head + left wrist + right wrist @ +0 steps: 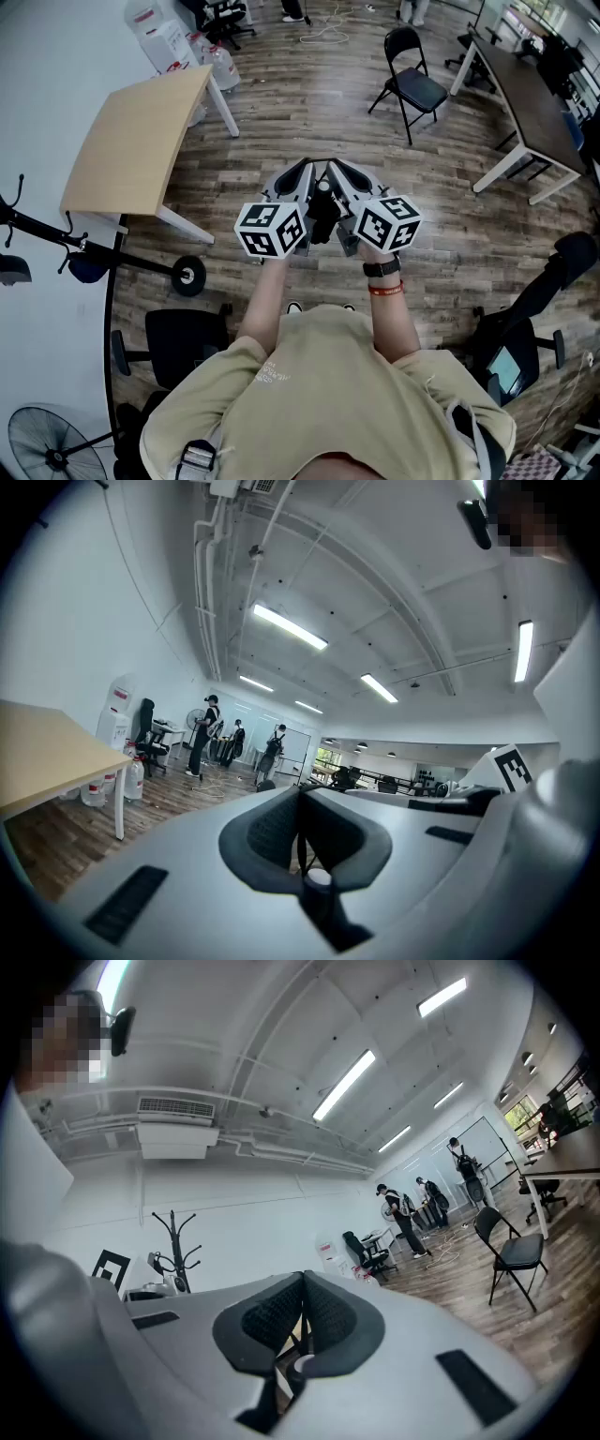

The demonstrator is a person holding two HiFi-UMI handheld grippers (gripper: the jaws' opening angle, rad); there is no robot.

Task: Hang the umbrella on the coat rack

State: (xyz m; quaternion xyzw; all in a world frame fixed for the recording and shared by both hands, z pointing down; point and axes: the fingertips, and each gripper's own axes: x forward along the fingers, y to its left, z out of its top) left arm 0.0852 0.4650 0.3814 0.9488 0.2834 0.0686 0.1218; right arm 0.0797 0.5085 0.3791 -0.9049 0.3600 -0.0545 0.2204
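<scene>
Grey padded jaws were pressed together on both tools, with nothing between them. The left gripper (300, 794) showed this in its own view, and the right gripper (302, 1279) in its own. Only the head view showed the two grippers held side by side, close in front of the person's chest, with the marker cubes nearly touching.

That view also showed the coat rack (56, 234) at the far left, well apart from both grippers. A dark blue bundle (89, 269), possibly the umbrella, lay against its pole, though I could not be sure what it was. The right gripper view showed the rack upright against the white wall, and the left gripper view did not show it. The left view instead caught a wooden table (37, 752) and several standing people (206, 733) far off. A black folding chair (511, 1251) appeared in the right gripper view.
</scene>
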